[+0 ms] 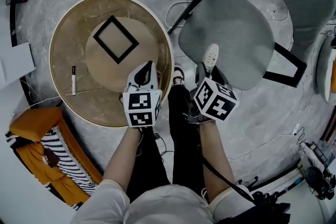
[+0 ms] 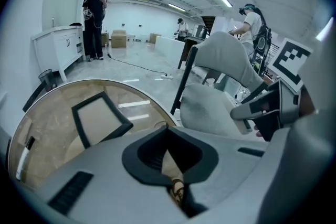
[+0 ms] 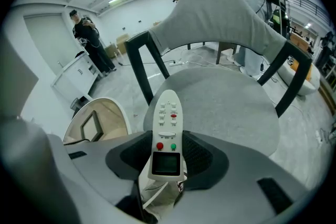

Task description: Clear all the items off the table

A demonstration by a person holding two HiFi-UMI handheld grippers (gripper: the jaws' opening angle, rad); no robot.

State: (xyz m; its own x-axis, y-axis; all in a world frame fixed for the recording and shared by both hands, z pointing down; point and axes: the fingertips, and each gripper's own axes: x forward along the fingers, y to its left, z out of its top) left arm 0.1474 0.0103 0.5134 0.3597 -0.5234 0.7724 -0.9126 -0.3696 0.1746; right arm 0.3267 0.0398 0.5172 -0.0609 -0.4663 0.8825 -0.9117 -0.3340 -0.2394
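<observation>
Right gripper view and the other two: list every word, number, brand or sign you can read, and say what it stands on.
No text can be read in any view.
On the remote control: the screen is dark, and the button marks are too small and blurred to read.
On the marker cubes: black-and-white square patterns only, no letters.
On the pen lying on the table: any print is too small to read.

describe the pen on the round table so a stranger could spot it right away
Find the round tan table beside the grey chair. Near its left rim, apart from the black square frame at its centre, lies the pen. It is the only thin stick there, white with a dark cap.
</observation>
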